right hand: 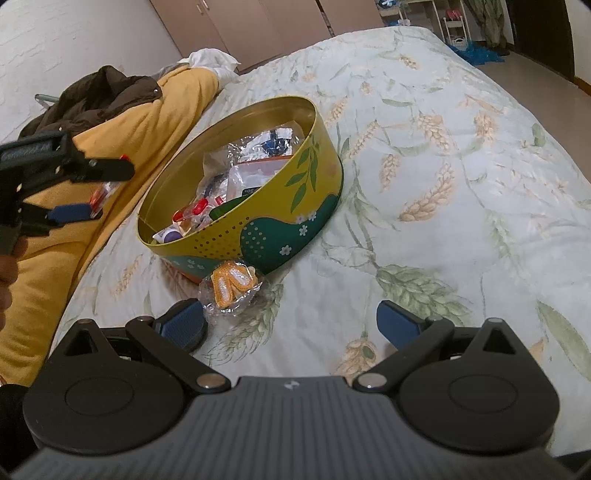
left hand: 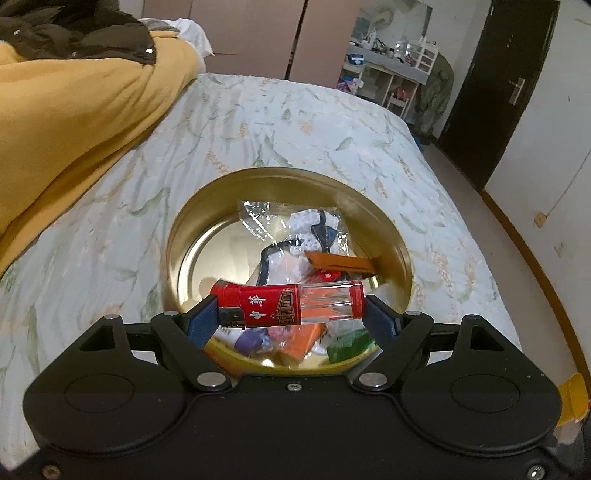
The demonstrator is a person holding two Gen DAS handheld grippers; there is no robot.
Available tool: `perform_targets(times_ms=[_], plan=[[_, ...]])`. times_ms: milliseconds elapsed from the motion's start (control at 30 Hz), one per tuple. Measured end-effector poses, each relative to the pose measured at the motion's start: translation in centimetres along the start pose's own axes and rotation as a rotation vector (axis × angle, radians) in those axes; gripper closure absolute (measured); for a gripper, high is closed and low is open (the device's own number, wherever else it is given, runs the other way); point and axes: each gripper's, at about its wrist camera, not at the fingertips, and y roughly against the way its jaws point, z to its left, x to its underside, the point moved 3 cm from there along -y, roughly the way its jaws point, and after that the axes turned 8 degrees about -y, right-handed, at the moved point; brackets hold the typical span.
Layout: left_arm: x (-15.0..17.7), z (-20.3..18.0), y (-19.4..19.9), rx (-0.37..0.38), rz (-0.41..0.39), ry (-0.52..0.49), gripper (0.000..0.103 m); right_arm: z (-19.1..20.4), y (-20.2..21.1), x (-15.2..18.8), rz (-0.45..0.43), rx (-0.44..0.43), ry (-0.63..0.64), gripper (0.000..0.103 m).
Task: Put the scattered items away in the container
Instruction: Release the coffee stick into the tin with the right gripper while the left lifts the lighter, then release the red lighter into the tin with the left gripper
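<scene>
My left gripper (left hand: 291, 312) is shut on a red lighter (left hand: 288, 304) with a clear end, held crosswise by its two ends above the near rim of the round tin (left hand: 184, 221). The tin is gold inside and holds several plastic packets, an orange strip (left hand: 341, 263) and small coloured pieces. In the right wrist view the tin (right hand: 295, 177) shows a yellow and green wall, and the left gripper (right hand: 92, 188) hangs left of it with the lighter (right hand: 103, 190). My right gripper (right hand: 291, 325) stands open low over the bedspread. A clear packet with an orange crocheted piece (right hand: 231, 284) lies just ahead of its left finger, against the tin.
The tin sits on a bed with a pale leaf-print cover (right hand: 443, 166). A yellow quilt (left hand: 74, 110) with a brown jacket (left hand: 74, 33) on it lies along the left. The bed's right edge drops to the floor (left hand: 480, 206); a dark door (left hand: 509, 85) and cluttered shelves (left hand: 391, 62) stand beyond.
</scene>
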Motion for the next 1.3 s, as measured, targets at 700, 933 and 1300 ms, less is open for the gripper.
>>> perform_targets(times_ms=[700, 933, 1300], plan=[[-2.3, 3.4, -4.5, -0.001, 0.028, -0.042, 0.0, 4.3, -2.0, 1.8, 0.003, -0.017, 0.272, 0.0], [0.4, 5.8, -3.8, 0.005, 0.076, -0.012, 0.0, 4.8, -2.5, 2.0, 0.019, -0.029, 0.286, 0.0], [5.3, 7.7, -2.8, 0.01, 0.138, 0.02, 0.001, 5.2, -3.5, 1.2, 0.027, -0.02, 0.32, 0.004]])
